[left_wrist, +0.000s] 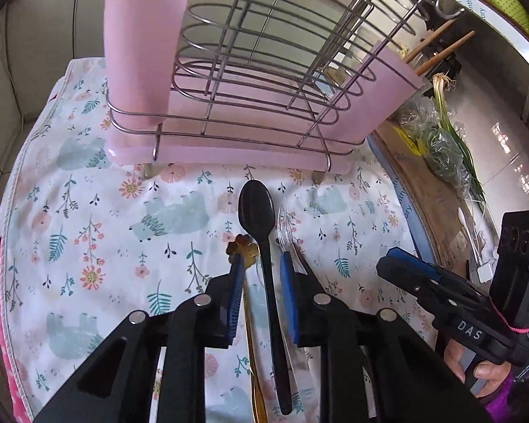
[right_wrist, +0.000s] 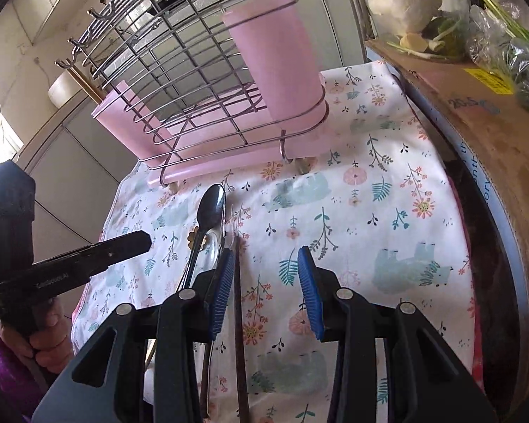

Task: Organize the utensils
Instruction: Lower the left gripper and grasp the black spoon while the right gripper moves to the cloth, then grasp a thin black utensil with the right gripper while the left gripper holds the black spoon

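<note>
Black plastic, long-handled, the spoon (left_wrist: 264,243) lies on the flowered cloth (left_wrist: 88,218) with its bowl toward the wire rack (left_wrist: 264,70). It runs straight up the gap of the left gripper (left_wrist: 262,282), whose blue pads (left_wrist: 288,296) stand on either side of the handle with cloth showing between pad and handle; the jaws are narrowed but not pressing on it. Just left of the spoon lies a gold utensil with a flower-shaped end (left_wrist: 242,246), partly under the left pad. Just right of it lies a clear plastic fork (left_wrist: 285,236), tines toward the rack.

The rack stands at the far edge of the cloth on a pink drip tray (left_wrist: 229,148), with a pink cup (left_wrist: 143,53) hung at one end and a second pink holder (left_wrist: 391,81) at the other, wooden sticks (left_wrist: 437,49) rising from it.

In the right wrist view the right gripper (right_wrist: 266,282) is spread wide over the cloth, its pads apart and gripping nothing. A dark chopstick (right_wrist: 239,335) lies on the cloth inside the gap, just beside the left-hand pad; whether they touch I cannot tell. A cardboard box (right_wrist: 483,134) with bagged greens (right_wrist: 511,67) on it borders the cloth on the right
</note>
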The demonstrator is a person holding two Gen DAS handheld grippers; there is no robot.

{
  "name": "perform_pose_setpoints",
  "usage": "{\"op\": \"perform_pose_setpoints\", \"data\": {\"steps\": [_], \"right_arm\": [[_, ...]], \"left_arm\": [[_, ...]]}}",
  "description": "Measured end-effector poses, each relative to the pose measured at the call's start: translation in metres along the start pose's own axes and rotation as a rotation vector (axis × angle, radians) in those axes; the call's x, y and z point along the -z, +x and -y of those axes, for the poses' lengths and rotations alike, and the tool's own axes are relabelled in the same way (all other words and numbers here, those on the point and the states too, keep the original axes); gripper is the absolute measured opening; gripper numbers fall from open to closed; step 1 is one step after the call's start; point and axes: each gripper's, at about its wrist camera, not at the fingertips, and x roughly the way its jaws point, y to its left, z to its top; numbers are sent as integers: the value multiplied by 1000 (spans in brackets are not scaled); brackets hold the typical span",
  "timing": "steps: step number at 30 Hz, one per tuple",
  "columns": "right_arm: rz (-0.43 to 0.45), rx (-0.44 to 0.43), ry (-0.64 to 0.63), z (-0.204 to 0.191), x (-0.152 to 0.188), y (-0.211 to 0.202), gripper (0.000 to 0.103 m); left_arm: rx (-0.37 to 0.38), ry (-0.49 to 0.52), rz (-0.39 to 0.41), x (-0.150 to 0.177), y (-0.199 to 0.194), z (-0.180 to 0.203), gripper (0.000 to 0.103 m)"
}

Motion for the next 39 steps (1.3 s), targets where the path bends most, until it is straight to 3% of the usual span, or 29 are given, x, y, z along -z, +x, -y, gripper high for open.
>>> {"op": "perform_pose_setpoints", "data": {"steps": [6,12,14,17,22,30,35,39], "right_arm": [[-20,-29,16,7,0,4,25],[-34,-45,25,11,0,9,24],[-39,-49,28,11,-1,10,24],[-48,-55,31,12,0,12,24],[-70,-72,45,11,1,16,23],[-148,-109,41,1,0,32,8],[-195,-72,-22,-18,-6,45,8],[-231,10,-82,-34,-9,58,8]], "left_arm": [[1,-31,-85,-7,33,-3,16],[-7,-43,-129,-14,53,-1,16],[-10,-47,-126,-15,56,-1,9],[1,-53,-122,-15,56,-2,9],[22,-76,-101,-16,49,-9,8],[74,-116,-5,-10,4,-24,8],[82,-102,57,-2,-25,-31,8],[90,-88,88,2,-42,-39,8]]}}
